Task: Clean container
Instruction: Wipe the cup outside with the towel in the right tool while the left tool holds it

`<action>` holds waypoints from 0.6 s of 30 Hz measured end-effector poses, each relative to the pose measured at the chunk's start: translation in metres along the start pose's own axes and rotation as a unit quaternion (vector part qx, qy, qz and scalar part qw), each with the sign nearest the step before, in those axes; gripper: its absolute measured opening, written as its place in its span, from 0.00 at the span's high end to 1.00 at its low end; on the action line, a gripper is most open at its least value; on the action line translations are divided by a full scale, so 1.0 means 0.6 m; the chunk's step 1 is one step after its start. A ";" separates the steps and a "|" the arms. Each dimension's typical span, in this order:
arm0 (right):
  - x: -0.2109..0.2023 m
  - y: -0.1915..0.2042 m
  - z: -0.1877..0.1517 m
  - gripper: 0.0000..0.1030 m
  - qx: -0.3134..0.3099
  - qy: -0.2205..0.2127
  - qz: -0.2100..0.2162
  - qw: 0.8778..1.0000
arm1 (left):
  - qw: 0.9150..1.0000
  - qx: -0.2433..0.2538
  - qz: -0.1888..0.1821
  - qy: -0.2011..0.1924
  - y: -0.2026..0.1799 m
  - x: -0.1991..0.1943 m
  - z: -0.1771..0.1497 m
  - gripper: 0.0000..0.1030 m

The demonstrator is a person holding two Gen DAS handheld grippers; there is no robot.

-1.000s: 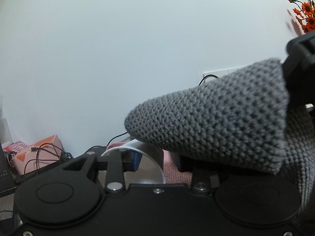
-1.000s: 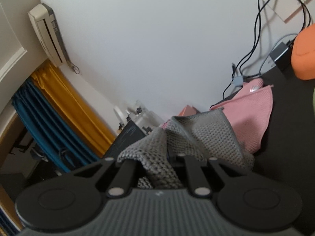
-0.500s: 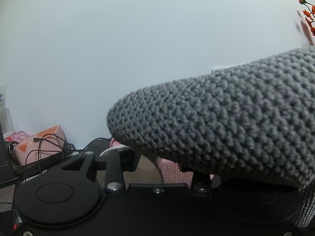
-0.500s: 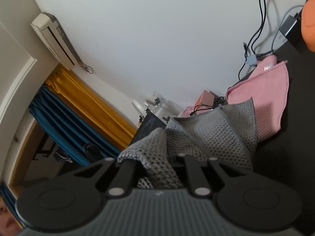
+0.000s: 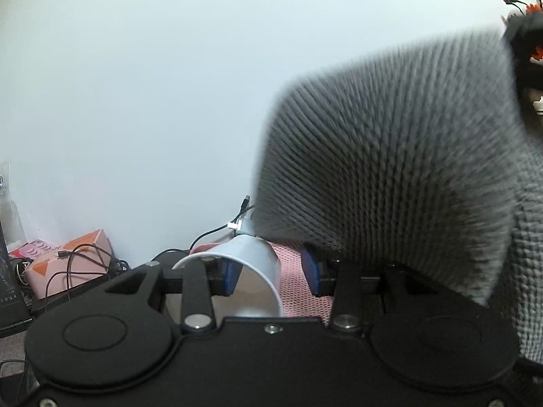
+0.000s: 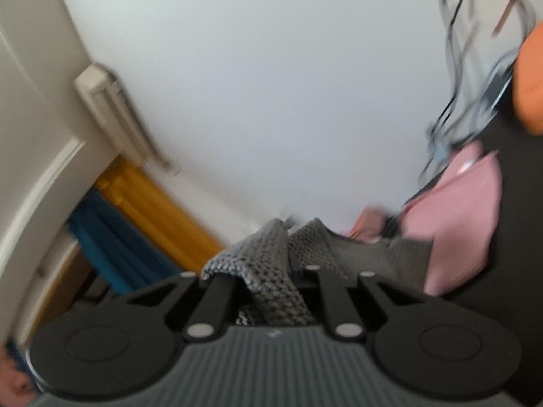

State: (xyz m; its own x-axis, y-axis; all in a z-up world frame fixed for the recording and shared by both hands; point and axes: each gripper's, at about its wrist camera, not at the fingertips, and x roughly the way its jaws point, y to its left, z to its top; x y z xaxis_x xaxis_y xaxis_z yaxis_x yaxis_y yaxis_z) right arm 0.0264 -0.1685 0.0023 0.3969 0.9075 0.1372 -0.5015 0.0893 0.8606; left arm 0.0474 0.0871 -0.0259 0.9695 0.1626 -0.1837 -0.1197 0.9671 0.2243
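In the left wrist view, my left gripper (image 5: pixel 271 276) holds a white cup-like container (image 5: pixel 253 273) lying on its side, open mouth toward the camera, its rim pinched by the left finger. A grey knitted cloth (image 5: pixel 390 183), blurred by motion, hangs just above and right of the container. In the right wrist view, my right gripper (image 6: pixel 268 285) is shut on that grey cloth (image 6: pixel 271 278), which bunches between the fingers and drapes forward.
A pink cloth (image 6: pixel 461 210) lies on the black table (image 6: pixel 509 288) beyond the right gripper, with cables (image 6: pixel 468 68) and an orange object (image 6: pixel 529 78) behind. A pink box with cables (image 5: pixel 68 264) sits left by the white wall. Orange flowers (image 5: pixel 532 10) are at far right.
The grey cloth has swung up and to the right, off the container's mouth, which now shows. The right gripper has turned, and its view is blurred.
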 end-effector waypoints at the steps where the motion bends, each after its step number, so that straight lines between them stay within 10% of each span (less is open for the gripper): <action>1: -0.002 -0.002 0.001 0.90 -0.002 -0.007 -0.017 1.000 | 1.000 0.001 0.000 -0.001 -0.002 -0.001 0.000 0.63; 18: 0.052 0.017 -0.037 0.90 -0.046 0.105 -0.013 0.993 | 0.999 -0.025 0.010 0.022 -0.004 -0.018 0.011 0.62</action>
State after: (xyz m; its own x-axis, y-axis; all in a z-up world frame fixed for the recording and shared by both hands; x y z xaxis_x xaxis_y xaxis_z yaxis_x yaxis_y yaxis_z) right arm 0.0167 -0.1302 0.0046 0.2472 0.9690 0.0016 -0.5652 0.1429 0.8125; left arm 0.0389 0.0818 -0.0183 0.9563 0.1897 -0.2225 -0.1509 0.9720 0.1801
